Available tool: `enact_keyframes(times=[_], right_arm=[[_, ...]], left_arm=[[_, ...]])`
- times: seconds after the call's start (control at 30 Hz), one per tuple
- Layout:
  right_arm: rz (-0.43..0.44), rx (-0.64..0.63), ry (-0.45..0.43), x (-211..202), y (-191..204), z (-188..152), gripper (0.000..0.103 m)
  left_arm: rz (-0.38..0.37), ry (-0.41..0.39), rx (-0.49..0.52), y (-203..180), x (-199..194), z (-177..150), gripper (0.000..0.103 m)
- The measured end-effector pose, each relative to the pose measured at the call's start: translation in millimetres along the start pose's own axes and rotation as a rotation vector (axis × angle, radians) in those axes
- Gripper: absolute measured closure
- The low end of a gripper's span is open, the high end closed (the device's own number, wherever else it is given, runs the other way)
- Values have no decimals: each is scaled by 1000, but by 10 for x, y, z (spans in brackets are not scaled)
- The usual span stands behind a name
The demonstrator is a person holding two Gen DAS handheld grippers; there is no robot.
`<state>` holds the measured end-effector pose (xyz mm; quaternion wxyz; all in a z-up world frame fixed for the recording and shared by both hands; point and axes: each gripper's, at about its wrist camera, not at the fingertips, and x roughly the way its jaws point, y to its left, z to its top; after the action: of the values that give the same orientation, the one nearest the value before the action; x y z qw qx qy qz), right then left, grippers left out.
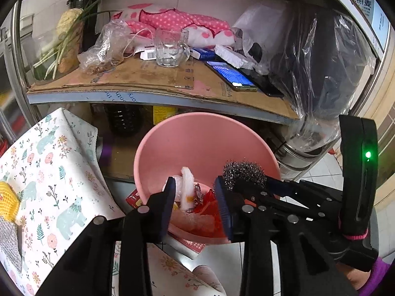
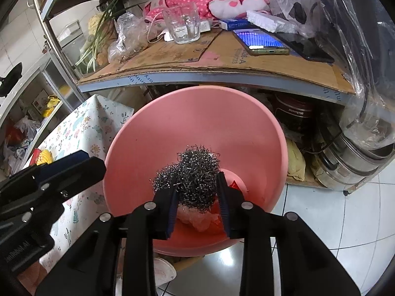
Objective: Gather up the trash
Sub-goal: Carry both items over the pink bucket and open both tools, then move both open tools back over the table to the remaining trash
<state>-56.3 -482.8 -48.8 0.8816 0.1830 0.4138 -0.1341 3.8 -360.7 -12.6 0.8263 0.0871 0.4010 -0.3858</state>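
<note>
Steel wool point(image 2: 196, 176): sat between the two pads of the right gripper point(image 2: 198, 198), above the inside of the pink bin point(image 2: 197, 123); in the left wrist view it showed at the bin's right rim point(image 1: 243, 171).
Right gripper: jaws part-spread around the steel wool; the wad reached both pads, though whether they pressed on it or only touched could not be told.
Left gripper point(image 1: 195, 201): jaws spread apart over the bin's mouth, nothing between the pads; the white wrapper point(image 1: 187, 187) lay beyond them among the trash inside the bin.
Bin contents: white wrapper, red packet scraps point(image 1: 207, 206) and a pale pink plastic wad point(image 1: 195, 220) at the bottom; in the right wrist view the steel wool and fingers covered most of this.
Bin position: stood on the tiled floor point(image 2: 321, 209) under the edge of the cardboard-covered shelf point(image 2: 222, 61), beside a floral cloth point(image 1: 54, 172).
Shelf: glass mug point(image 2: 184, 26), lit phone point(image 2: 259, 40), polka-dot cloth point(image 2: 205, 0), spring onions point(image 1: 61, 46).
Hard to make out: the bin's near rim was cut off by both grippers' black arms; items under the shelf were dark, only a steel pot stack point(image 2: 350, 162) read clearly; a hand with a purple sleeve point(image 1: 375, 273) was clipped at the left view's corner.
</note>
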Motion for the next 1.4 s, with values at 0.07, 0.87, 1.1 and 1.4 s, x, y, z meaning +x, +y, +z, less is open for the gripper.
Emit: enact_keyframes(times=[0.07,0.87,1.1,1.4], right_arm=[[4,2,-6,-14,2,2,65],[148,-139,0,-89,850,-118,65],[219,-224,23,-52,1371,-227,65],[311,-331,57,47,2034,-299,65]], left_arm=[[2,-1,-4,19,-19,4,67],[136,-10,-148,804,-654,-424,56],[212,-9,-204,1246,-953,-679,55],[311,2,-270,1898,-1303,-960,54]])
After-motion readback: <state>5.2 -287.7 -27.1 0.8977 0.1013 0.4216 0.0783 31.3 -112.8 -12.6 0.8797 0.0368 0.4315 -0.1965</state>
